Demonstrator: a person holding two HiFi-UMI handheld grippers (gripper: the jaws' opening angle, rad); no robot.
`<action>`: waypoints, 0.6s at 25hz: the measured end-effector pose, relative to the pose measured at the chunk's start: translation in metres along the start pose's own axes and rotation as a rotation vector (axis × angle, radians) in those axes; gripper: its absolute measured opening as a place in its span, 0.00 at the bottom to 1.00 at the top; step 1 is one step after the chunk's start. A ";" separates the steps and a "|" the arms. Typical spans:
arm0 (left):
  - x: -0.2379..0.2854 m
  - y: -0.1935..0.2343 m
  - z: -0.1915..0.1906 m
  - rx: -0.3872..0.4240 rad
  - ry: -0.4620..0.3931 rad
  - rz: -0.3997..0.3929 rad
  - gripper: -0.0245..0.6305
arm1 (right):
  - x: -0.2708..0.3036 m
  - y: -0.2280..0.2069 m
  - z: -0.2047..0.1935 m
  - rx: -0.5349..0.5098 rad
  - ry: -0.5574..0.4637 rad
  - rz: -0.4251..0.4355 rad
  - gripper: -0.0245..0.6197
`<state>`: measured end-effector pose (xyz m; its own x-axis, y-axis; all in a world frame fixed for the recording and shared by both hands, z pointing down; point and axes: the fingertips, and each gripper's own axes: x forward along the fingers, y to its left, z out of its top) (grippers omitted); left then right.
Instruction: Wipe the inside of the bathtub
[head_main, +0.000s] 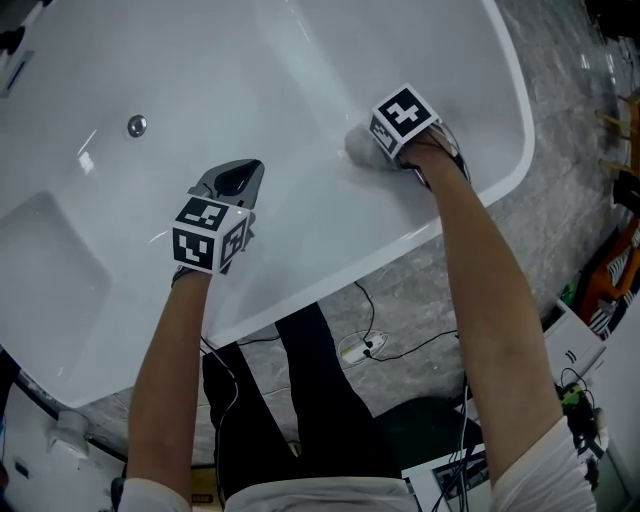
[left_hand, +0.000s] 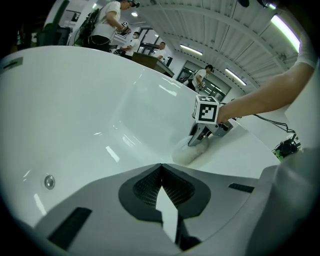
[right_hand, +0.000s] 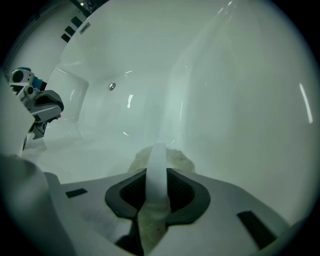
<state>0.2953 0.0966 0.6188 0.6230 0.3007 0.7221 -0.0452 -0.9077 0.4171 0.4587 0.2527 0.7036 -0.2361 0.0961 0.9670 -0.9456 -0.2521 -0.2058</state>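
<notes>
Right hand-held gripper (head_main: 372, 150) pinches the cloth (head_main: 357, 146) against the bathtub (head_main: 300, 60) wall to scrub it, left hand-held gripper (head_main: 240, 178) hangs clear, pressed together and empty.

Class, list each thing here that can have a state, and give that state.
bathtub: no water in it.
cloth: pressed against the bathtub's inner wall.
left gripper: shut, nothing between its jaws.
right gripper: shut on the cloth.
</notes>
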 end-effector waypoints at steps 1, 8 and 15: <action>-0.003 0.002 -0.003 -0.005 0.000 -0.003 0.05 | 0.003 0.007 0.003 0.000 -0.003 0.009 0.19; -0.036 0.022 -0.025 -0.040 -0.005 0.040 0.05 | 0.016 0.063 0.021 -0.037 -0.007 0.046 0.19; -0.058 0.037 -0.056 -0.083 -0.023 0.083 0.05 | 0.036 0.112 0.030 -0.061 -0.015 0.078 0.19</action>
<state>0.2134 0.0618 0.6234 0.6323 0.2180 0.7434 -0.1612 -0.9016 0.4015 0.3509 0.1988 0.7196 -0.3067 0.0634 0.9497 -0.9364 -0.1992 -0.2891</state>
